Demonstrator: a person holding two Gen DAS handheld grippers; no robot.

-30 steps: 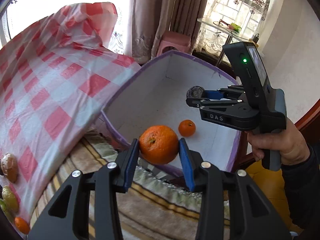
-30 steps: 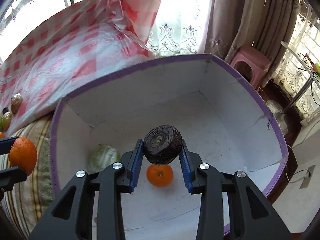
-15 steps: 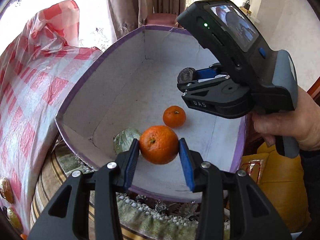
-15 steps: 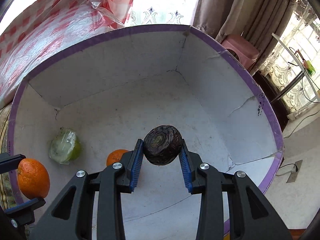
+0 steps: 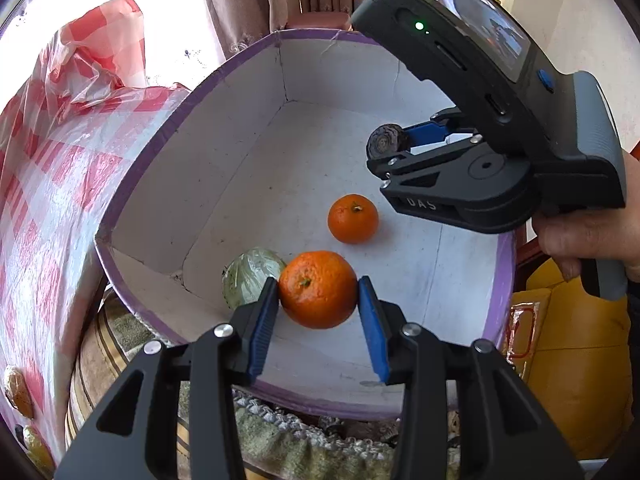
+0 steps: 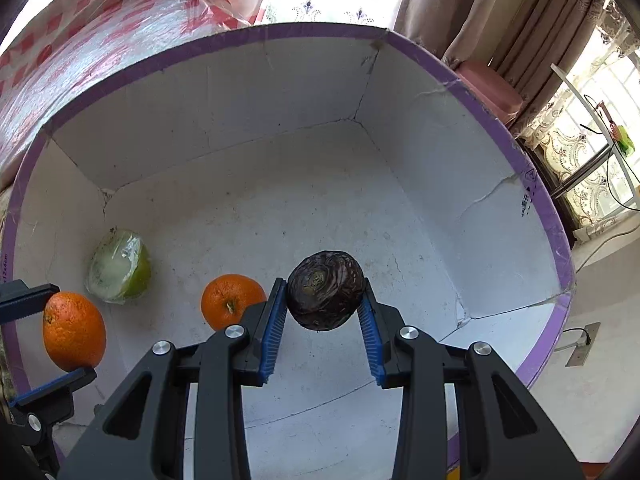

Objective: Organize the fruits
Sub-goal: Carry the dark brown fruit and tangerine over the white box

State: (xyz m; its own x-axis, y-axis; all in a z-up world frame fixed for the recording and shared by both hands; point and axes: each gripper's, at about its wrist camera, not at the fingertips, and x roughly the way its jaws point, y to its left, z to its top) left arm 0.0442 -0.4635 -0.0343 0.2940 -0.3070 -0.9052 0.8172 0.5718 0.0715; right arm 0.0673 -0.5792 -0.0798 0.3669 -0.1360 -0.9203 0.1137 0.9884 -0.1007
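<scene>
Two fruits hang over our white box (image 6: pixel 280 92): our left gripper (image 5: pixel 318 300) has its fingers clamped on an orange (image 5: pixel 317 289), our right gripper (image 6: pixel 325 300) on a dark purple fruit (image 6: pixel 325 289). Inside lie a smaller orange (image 6: pixel 228 300) and a wrapped green fruit (image 6: pixel 119 267).

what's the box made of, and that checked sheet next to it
Box: looks like cardboard, matte white inside with a purple rim; creased corners and cracked walls suggest it. Checked sheet: probably thin plastic, as it is glossy, see-through and crinkled.
</scene>
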